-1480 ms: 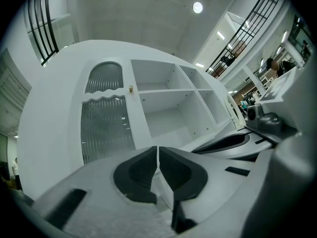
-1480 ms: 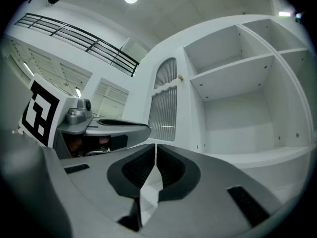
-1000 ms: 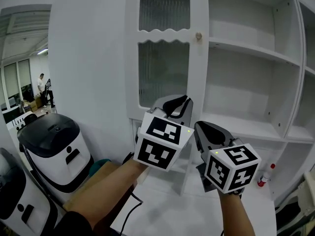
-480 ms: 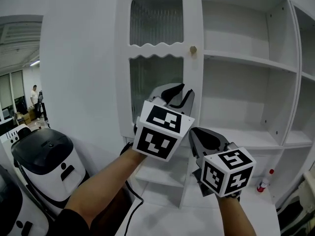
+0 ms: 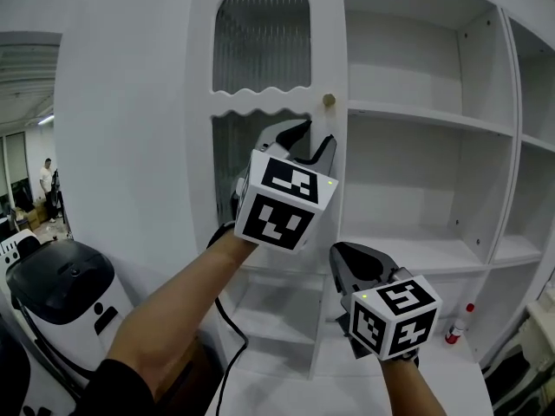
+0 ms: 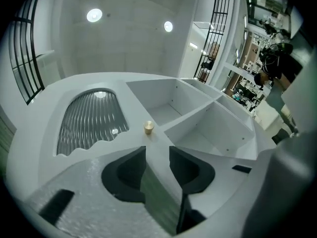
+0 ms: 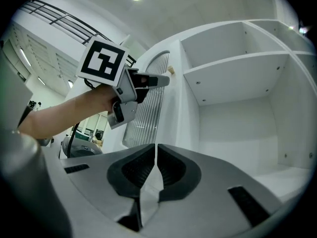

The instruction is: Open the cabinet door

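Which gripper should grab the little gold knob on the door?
Left. The left gripper sits just below the knob, aimed at it, jaws opening and empty. The right gripper hangs lower, shut.

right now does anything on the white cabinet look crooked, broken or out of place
Nothing stands out. The white cabinet door with ribbed glass panels hangs straight, its small brass knob is in place, and the white open shelves beside it sit level with no visible damage.
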The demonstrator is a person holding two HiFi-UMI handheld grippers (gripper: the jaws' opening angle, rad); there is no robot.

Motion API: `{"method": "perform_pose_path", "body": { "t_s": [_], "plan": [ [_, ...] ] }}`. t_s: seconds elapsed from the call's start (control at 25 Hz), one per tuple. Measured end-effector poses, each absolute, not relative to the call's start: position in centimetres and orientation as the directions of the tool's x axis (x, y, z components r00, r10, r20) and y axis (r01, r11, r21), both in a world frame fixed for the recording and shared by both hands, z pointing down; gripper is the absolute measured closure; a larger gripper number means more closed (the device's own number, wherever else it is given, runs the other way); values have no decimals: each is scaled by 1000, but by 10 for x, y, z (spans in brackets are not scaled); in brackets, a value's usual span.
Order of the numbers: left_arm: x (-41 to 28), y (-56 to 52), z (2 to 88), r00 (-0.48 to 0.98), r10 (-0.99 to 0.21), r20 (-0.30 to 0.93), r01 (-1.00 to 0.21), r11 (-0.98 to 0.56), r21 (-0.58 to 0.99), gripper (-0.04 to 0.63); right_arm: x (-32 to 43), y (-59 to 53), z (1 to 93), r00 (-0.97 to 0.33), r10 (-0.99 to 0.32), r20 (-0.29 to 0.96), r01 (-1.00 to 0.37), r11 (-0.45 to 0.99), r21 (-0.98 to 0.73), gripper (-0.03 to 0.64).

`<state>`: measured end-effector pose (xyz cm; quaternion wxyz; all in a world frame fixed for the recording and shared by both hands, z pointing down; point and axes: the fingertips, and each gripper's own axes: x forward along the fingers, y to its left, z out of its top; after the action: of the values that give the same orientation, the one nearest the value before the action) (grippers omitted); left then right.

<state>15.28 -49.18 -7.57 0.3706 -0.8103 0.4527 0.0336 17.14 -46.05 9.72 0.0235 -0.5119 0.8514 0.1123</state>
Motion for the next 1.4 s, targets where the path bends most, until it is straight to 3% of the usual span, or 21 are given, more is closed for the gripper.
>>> {"method": "perform_pose_path", "body": {
  "t_s": [0.72,0.8,1.4],
  "plan": [
    [167,-499,-127,569,-642,-514,-785,-237,-572,467,197,-482,121,-424,-897,-126,-905,411,111,595],
    [169,-500,-129,566,-643,-515,-786,-231,-574,500,198,-483,124,-427,-896,-126,-904,417,96,595],
    [166,-488,-124,547,-667,-506,-774,-173,-609,515,196,-474,137,-494,-860,-125,-869,495,30,594]
  ]
}}
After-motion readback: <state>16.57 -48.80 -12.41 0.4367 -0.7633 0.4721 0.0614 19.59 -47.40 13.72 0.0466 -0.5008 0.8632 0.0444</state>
